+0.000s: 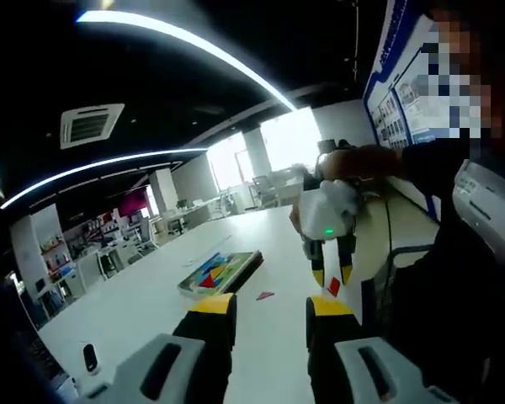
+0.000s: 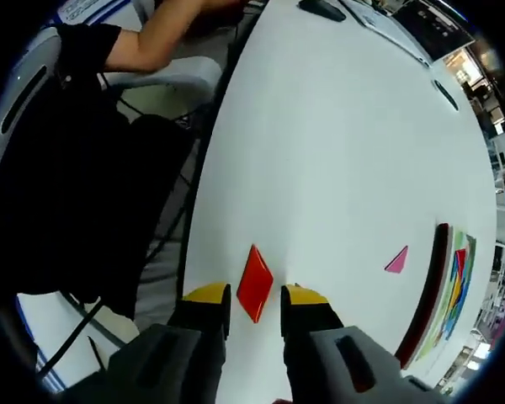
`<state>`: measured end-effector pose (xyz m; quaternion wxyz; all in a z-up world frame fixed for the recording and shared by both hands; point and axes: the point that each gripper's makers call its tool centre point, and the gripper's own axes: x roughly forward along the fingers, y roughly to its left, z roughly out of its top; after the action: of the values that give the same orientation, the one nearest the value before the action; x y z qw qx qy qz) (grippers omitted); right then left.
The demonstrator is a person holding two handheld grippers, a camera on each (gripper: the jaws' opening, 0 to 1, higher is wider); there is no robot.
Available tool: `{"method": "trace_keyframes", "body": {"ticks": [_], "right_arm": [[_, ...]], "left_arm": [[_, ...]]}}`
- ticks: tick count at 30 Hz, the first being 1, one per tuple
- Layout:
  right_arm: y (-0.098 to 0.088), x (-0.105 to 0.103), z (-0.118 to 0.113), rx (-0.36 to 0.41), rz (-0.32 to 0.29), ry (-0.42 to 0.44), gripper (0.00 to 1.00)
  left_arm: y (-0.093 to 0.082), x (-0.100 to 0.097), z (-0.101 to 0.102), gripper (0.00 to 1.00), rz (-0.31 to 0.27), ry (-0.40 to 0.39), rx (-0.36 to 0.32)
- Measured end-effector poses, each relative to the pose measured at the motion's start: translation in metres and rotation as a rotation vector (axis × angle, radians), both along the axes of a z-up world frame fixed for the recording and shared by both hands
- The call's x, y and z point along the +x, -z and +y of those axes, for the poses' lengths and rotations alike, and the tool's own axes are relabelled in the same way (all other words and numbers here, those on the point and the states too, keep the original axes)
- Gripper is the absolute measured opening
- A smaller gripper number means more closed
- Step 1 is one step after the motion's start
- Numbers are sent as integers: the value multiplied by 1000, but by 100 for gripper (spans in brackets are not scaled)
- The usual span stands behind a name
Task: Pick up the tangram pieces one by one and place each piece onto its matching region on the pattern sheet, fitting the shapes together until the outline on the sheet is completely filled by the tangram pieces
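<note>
A red square piece point(image 2: 254, 283) lies on the white table point(image 2: 337, 151) near its edge, between the jaws of my right gripper point(image 2: 256, 296). A thin gap shows on each side, so that gripper is open around it. From the left gripper view, the right gripper point(image 1: 332, 274) points down at the red piece point(image 1: 334, 286). A pink triangle point(image 2: 396, 261) point(image 1: 265, 295) lies loose farther in. The pattern sheet with several coloured pieces point(image 1: 221, 272) point(image 2: 456, 278) rests in a dark-edged tray. My left gripper point(image 1: 270, 306) hovers open with nothing in it.
The table edge point(image 2: 204, 194) runs just left of the red piece, with a chair point(image 2: 164, 76) and a person's arm point(image 2: 164, 34) beyond it. Small black objects point(image 1: 90, 358) point(image 2: 320, 8) lie on the table. Office desks stand far behind.
</note>
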<state>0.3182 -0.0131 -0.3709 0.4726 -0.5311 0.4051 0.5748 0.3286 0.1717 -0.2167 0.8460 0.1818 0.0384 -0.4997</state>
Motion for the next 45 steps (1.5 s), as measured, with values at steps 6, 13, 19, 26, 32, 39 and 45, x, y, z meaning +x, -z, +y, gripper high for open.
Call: {"method": "trace_keyframes", "body": {"ticks": [6, 13, 19, 26, 32, 39, 45], "right_arm": [[3, 2, 0, -15, 32, 41, 17], [4, 2, -1, 4, 69, 124, 16], [2, 8, -2, 16, 61, 162, 16], [-24, 36, -3, 88, 50, 266, 16], [-41, 86, -19, 111, 17, 416, 16], [-61, 141, -43, 130, -41, 553, 16], [-69, 176, -55, 135, -83, 630, 16]], "left_arm": [[-1, -1, -2, 34, -6, -1, 2], [-3, -5, -4, 34, -15, 5, 5], [-3, -2, -2, 34, -11, -5, -2], [-3, 1, 0, 34, 6, -14, -21], [-5, 6, 4, 34, 13, -36, -43], [-7, 8, 6, 34, 13, -40, -46], [-6, 8, 6, 35, 17, -40, -51]]}}
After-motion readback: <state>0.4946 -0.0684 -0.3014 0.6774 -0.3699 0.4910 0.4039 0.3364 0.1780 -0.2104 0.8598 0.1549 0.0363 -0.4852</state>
